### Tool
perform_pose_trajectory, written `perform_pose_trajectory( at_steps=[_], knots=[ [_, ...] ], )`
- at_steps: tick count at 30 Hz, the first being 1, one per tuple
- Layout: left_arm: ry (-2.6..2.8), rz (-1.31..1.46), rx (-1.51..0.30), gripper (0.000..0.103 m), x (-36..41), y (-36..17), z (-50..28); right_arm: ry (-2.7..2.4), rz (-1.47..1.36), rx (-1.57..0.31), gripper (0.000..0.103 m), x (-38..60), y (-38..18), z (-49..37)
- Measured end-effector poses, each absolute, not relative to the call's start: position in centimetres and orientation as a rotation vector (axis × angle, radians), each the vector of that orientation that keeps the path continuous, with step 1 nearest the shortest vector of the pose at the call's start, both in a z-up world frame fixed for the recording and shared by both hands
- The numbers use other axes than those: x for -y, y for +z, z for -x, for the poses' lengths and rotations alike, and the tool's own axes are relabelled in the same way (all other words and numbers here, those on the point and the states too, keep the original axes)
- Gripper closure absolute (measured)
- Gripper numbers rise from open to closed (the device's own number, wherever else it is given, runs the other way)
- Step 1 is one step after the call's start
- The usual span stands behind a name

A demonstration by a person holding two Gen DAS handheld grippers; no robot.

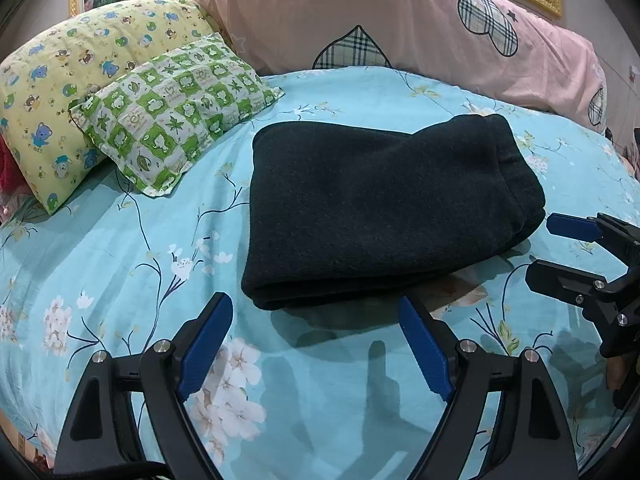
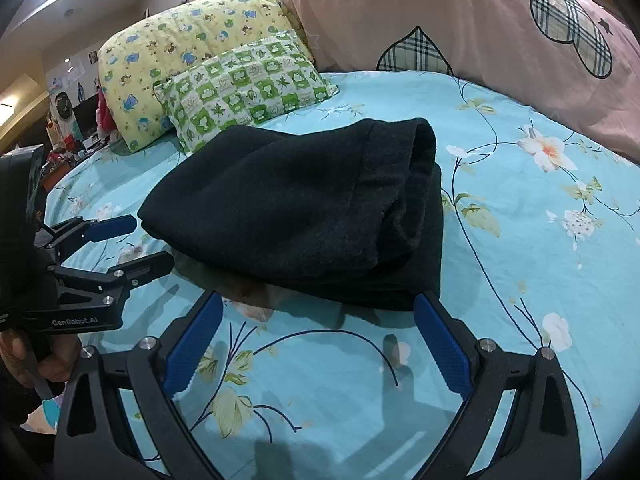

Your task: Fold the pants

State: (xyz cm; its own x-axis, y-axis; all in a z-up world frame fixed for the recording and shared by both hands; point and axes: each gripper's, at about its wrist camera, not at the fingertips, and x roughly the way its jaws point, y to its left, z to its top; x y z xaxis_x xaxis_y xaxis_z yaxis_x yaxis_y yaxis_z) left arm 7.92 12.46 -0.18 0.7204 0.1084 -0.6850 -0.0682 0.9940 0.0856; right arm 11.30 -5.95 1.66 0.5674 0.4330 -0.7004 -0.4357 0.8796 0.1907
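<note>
1. A pair of black pants [image 1: 384, 208] lies folded into a thick bundle on the blue flowered bed [image 1: 120, 264], just ahead of both sets of jaws and touched by neither.
2. The left gripper [image 1: 316, 344] hangs low over the sheet with its jaws spread wide and empty; the bundle's near folded edge sits just beyond the tips.
3. The right gripper [image 2: 316, 344] does likewise, jaws spread and holding nothing, with the bundle's open end, where the layers show, just ahead of its right jaw.
4. By the look of it the folding is nearly or fully done. If one more fold is wanted, both jaws would best take every layer at the same edge and carry it over evenly, so the thick cloth does not slide apart.
5. Count: one pair of pants, two grippers, and three pillows beyond the jaws: a yellow pillow [image 1: 80, 64], a green checked pillow [image 1: 172, 108] and a long pink pillow [image 1: 400, 20].
</note>
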Motion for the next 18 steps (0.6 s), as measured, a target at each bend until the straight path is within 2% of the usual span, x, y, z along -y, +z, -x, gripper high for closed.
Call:
perform_pose_trajectory(
  at_steps=[18],
  knots=[
    [0.101,-0.051,-0.763,0.017,-12.67,-0.33,-7.90,0.508,0.008,-0.824,0.007,5.77,1.48,-11.24]
  ],
)
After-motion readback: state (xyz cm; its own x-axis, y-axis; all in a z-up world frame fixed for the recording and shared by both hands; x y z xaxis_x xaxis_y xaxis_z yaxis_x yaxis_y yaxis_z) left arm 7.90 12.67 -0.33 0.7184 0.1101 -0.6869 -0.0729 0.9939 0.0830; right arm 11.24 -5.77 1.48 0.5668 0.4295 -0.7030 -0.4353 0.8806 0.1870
